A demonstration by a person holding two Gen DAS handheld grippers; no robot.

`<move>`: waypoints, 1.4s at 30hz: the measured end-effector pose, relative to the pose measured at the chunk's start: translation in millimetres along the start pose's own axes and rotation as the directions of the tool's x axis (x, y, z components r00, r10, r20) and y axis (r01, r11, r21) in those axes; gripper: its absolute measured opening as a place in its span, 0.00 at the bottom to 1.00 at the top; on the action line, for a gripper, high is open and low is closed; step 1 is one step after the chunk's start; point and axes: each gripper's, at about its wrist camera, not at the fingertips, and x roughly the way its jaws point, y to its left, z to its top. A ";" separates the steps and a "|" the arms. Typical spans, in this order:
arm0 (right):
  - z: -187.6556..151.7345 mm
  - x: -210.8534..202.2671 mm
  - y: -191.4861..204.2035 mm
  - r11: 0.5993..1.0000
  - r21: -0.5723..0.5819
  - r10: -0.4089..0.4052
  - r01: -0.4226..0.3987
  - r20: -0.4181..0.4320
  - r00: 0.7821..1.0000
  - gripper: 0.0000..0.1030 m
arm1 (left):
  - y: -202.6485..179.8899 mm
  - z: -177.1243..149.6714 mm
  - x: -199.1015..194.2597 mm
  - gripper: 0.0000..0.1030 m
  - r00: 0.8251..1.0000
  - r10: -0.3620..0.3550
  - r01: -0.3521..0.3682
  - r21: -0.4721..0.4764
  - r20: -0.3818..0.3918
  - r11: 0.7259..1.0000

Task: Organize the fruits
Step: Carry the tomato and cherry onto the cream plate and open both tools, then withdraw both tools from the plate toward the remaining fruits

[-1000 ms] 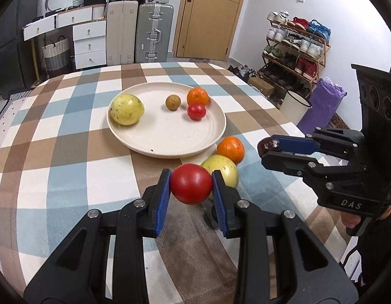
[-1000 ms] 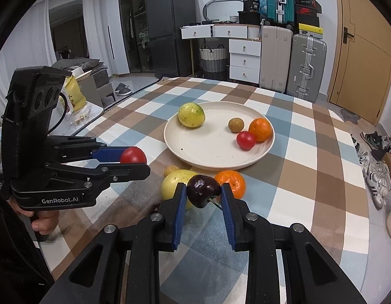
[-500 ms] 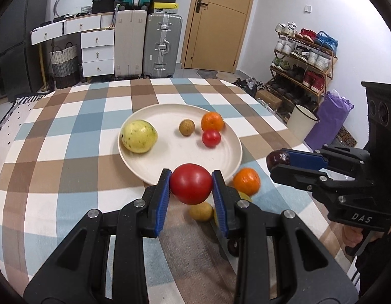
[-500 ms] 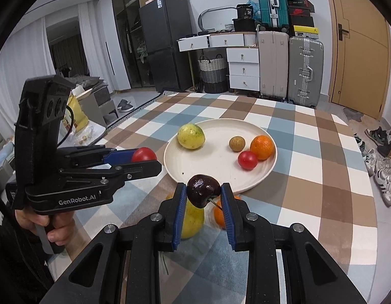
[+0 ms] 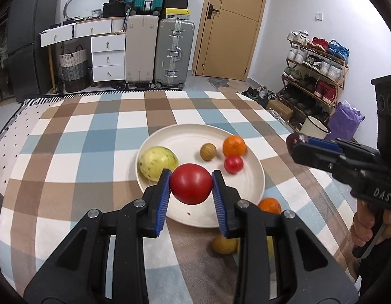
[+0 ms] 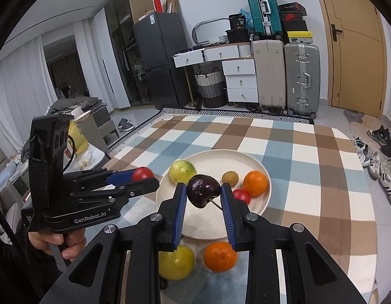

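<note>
Overhead, cherry, stem lower right.

From the left wrist, the yellow-green fruit on the checked cloth at five o'clock is almost wholly hidden behind the left gripper's right finger; only slivers show. The orange on the cloth is half covered by the same finger, and the small brown fruit is partly cut by it. The plate's near rim runs under the red tomato. From the right wrist, a dark fruit at six o'clock peeks between the finger links, too hidden to name.
</note>
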 end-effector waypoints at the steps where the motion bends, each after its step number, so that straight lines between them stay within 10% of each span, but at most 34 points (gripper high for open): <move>1: 1.9 3.2 -2.8 1.000 0.003 -0.001 0.001 -0.004 1.000 0.27 | 1.5 1.8 1.2 0.28 1.000 0.006 -0.006 0.000 0.003 1.000; 15: -13.8 55.5 -16.9 1.000 0.024 -0.009 0.012 -0.103 0.995 0.27 | 0.2 3.2 41.5 0.29 0.999 0.013 -0.012 0.018 -0.051 1.000; 19: -14.9 51.5 -16.1 0.999 0.009 -0.030 0.031 -0.087 0.996 0.45 | -0.8 2.1 38.5 0.30 0.999 0.001 -0.001 0.014 -0.046 1.000; 23: -17.4 44.6 -16.3 0.998 0.001 -0.055 0.056 -0.094 0.994 0.51 | -2.4 -0.8 31.4 0.57 0.999 0.014 -0.014 0.017 -0.033 1.000; 30: -29.1 23.8 -18.4 0.998 0.021 -0.060 0.062 -0.089 0.994 0.93 | -0.8 -10.2 11.2 1.00 0.999 0.044 -0.044 -0.003 -0.018 0.999; 42: -46.0 8.7 -13.5 0.996 0.017 -0.085 0.088 -0.121 0.989 1.00 | -9.3 -30.0 -10.0 1.00 0.996 0.074 -0.073 0.025 -0.040 0.997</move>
